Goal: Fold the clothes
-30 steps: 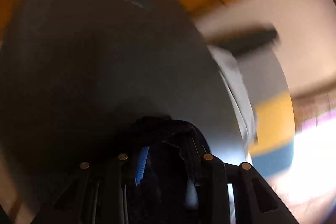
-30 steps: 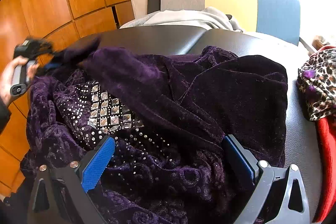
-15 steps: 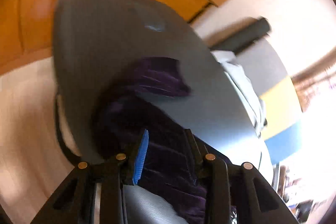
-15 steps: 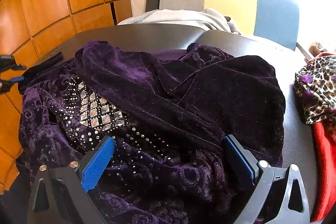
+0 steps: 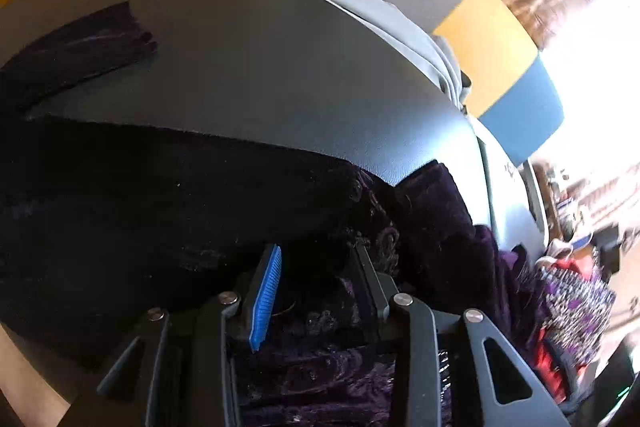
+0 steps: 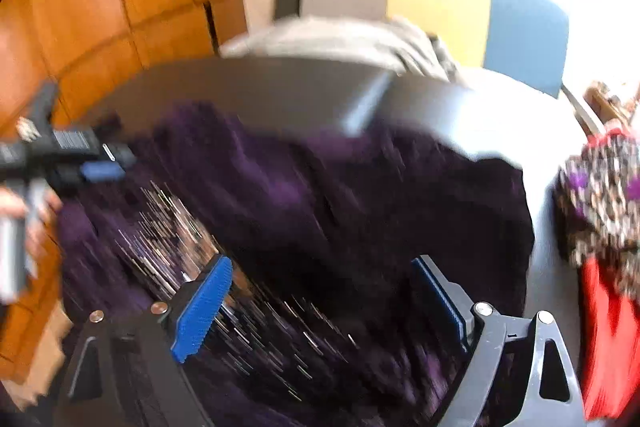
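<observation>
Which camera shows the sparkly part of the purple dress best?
The right wrist view: the sparkly part of the purple dress shows there, though smeared by blur. The left wrist view shows only dark purple velvet, with no sparkles that I can make out.

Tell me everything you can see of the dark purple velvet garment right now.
The dark purple velvet garment lies crumpled and unfolded on the dark grey padded table. It looks like plush velvet with an embossed swirl pattern and a panel of silver studs, blurred in the right wrist view. One narrow part stretches out flat across the table. The left gripper has cloth between its jaws; the right gripper stands open over it.
</observation>
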The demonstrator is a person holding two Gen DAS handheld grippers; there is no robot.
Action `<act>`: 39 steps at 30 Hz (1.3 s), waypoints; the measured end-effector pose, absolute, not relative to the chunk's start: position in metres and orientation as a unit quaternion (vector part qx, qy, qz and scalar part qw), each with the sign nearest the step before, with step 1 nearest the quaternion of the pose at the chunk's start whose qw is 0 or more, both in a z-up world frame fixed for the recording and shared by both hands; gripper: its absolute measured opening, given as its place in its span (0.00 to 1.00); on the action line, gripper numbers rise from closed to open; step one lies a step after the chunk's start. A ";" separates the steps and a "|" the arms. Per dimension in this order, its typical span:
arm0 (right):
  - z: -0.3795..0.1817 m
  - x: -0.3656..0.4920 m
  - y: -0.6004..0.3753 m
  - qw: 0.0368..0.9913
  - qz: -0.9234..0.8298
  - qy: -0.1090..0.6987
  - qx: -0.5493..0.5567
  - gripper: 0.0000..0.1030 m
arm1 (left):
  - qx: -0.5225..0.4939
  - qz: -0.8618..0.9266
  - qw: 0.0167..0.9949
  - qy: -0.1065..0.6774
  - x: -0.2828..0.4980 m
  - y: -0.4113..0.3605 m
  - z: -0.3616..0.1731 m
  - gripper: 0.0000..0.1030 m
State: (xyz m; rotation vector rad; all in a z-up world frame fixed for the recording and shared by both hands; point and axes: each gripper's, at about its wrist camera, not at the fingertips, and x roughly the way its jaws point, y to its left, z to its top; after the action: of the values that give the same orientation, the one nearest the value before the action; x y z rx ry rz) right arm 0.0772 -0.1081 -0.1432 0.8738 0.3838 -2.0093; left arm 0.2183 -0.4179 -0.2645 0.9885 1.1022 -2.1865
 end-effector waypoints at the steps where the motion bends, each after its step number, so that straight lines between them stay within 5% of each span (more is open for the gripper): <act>1: -0.139 0.079 -0.122 0.455 -0.805 0.162 0.345 0.89 | 0.363 -0.803 0.246 0.404 0.219 -0.418 -0.265 0.35; 6: -0.157 0.084 -0.197 0.481 -0.773 0.229 0.345 0.79 | 0.349 -0.803 0.237 0.421 0.225 -0.420 -0.268 0.34; 12: -0.174 0.077 -0.229 0.469 -0.771 0.228 0.366 0.07 | 0.354 -0.812 0.241 0.397 0.224 -0.413 -0.267 0.33; 18: -0.122 0.040 -0.165 0.396 -0.840 0.190 0.317 0.06 | 0.352 -0.812 0.245 0.395 0.224 -0.410 -0.266 0.33; 24: -0.095 -0.025 -0.006 0.189 -0.922 0.111 0.318 0.07 | 0.356 -0.813 0.245 0.390 0.222 -0.408 -0.263 0.33; 26: -0.091 -0.043 0.041 0.126 -0.933 0.083 0.326 0.15 | 0.364 -0.815 0.250 0.374 0.219 -0.404 -0.261 0.33; 28: -0.097 -0.045 0.089 0.087 -0.935 0.037 0.342 0.48 | 0.382 -0.818 0.255 0.347 0.211 -0.399 -0.257 0.34; 29: -0.097 -0.042 0.102 0.076 -0.937 0.022 0.341 0.54 | 0.390 -0.818 0.257 0.335 0.208 -0.397 -0.254 0.34; 35: -0.066 -0.015 0.129 0.054 -0.960 0.016 0.276 0.60 | 0.399 -0.828 0.205 0.335 0.191 -0.389 -0.227 0.35; 37: -0.060 -0.017 0.100 0.129 -0.949 0.040 0.284 0.72 | 0.408 -0.839 0.174 0.316 0.186 -0.373 -0.219 0.35; 39: -0.065 -0.016 0.060 0.219 -0.923 0.051 0.311 0.72 | 0.415 -0.846 0.151 0.298 0.182 -0.360 -0.215 0.35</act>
State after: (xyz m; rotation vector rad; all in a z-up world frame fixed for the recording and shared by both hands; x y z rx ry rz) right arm -0.0160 0.0595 -0.0650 0.8618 0.1410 -2.5548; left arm 0.1821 -0.3600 -0.2152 1.1907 0.8542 -2.4302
